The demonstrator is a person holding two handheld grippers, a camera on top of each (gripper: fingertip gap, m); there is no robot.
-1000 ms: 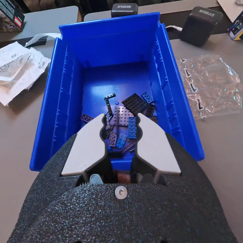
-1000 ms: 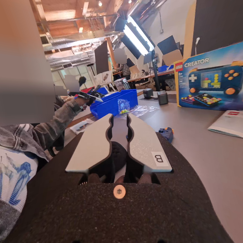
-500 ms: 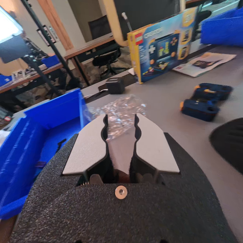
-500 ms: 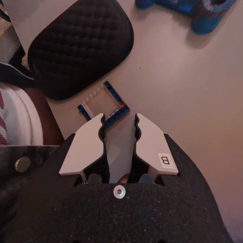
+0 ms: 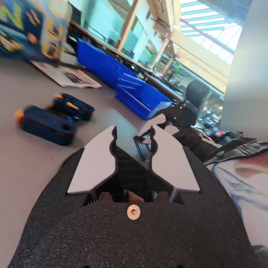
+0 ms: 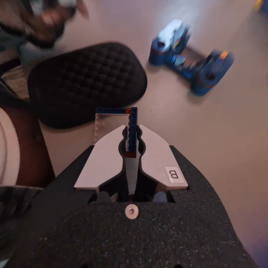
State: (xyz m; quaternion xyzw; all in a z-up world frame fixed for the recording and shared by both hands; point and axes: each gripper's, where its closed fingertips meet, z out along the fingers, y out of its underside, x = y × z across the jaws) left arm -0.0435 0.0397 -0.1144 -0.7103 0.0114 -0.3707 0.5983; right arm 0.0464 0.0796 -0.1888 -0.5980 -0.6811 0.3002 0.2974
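Observation:
My right gripper (image 6: 132,127) is shut on a small frame of dark blue bricks with a clear plate inside it (image 6: 132,127). Its pads press on one blue side of the frame, and the rest sticks out ahead and to the left. The frame is lifted off the grey table (image 6: 203,145). In the left wrist view the same frame (image 5: 139,145) shows just ahead, held by the right gripper (image 5: 156,123). My left gripper (image 5: 132,129) is open and holds nothing, close to the left of the frame.
A dark blue brick build (image 5: 47,123) with orange bits lies on the table; it also shows in the right wrist view (image 6: 192,65). A black quilted pad (image 6: 85,84) lies near the frame. Blue bins (image 5: 130,87), a booklet (image 5: 69,76) and a colourful box (image 5: 29,29) stand farther off. Tip to tip, the grippers are about 12 cm apart.
My right gripper came down over the blue and clear frame, shut on one side and lifted it. My left gripper swung away from the blue bin toward the frame and stayed open.

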